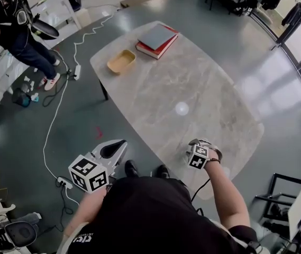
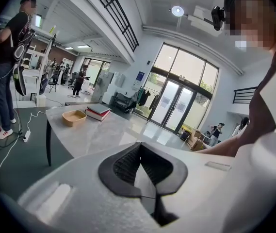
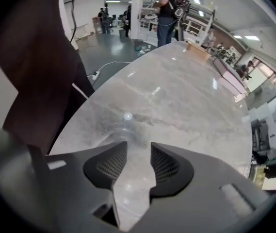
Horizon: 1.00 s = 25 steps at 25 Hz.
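My left gripper (image 1: 117, 147) hangs over the floor, left of the near end of a grey marble table (image 1: 213, 89). In the left gripper view its jaws (image 2: 140, 145) stand shut, tips touching, with nothing between them. My right gripper (image 1: 199, 148) sits at the table's near edge; in the right gripper view it (image 3: 138, 153) is open, with bare marble showing through the gap. At the table's far end lie a stack of books (image 1: 157, 40) (image 2: 98, 112) and a shallow tan tray (image 1: 121, 61) (image 2: 74, 117) (image 3: 197, 50), far from both grippers.
A person (image 1: 12, 30) stands on the floor at far left beside white shelving. A white cable (image 1: 55, 110) runs along the floor to power strips (image 1: 64, 183). A black chair frame (image 1: 277, 194) stands right of the table. Glass doors (image 2: 179, 106) lie beyond.
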Each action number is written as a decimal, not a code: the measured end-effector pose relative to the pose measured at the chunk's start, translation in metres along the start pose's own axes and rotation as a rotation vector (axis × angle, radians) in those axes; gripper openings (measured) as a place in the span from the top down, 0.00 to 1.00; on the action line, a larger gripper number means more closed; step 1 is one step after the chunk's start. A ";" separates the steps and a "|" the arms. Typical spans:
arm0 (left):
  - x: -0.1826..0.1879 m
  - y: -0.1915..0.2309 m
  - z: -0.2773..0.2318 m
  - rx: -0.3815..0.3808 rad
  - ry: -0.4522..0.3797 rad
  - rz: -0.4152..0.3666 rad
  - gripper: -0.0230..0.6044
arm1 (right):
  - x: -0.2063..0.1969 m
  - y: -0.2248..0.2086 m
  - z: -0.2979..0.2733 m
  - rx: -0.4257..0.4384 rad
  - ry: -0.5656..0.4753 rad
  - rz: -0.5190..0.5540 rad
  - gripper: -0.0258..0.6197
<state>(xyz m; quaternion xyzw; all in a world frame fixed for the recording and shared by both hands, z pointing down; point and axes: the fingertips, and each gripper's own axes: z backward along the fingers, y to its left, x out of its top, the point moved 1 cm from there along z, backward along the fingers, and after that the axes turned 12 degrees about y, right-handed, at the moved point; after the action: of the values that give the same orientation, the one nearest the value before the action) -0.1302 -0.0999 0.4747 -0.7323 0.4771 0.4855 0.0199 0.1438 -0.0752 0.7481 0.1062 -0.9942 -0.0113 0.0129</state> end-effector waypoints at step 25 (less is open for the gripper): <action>-0.017 0.019 0.002 -0.011 -0.016 0.089 0.96 | 0.000 0.025 -0.004 0.149 0.058 0.215 0.72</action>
<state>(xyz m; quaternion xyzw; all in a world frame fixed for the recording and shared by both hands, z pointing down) -0.1464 -0.0976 0.4938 -0.7064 0.5064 0.4945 -0.0020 0.1388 -0.0505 0.7528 -0.0002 -0.9971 0.0670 0.0350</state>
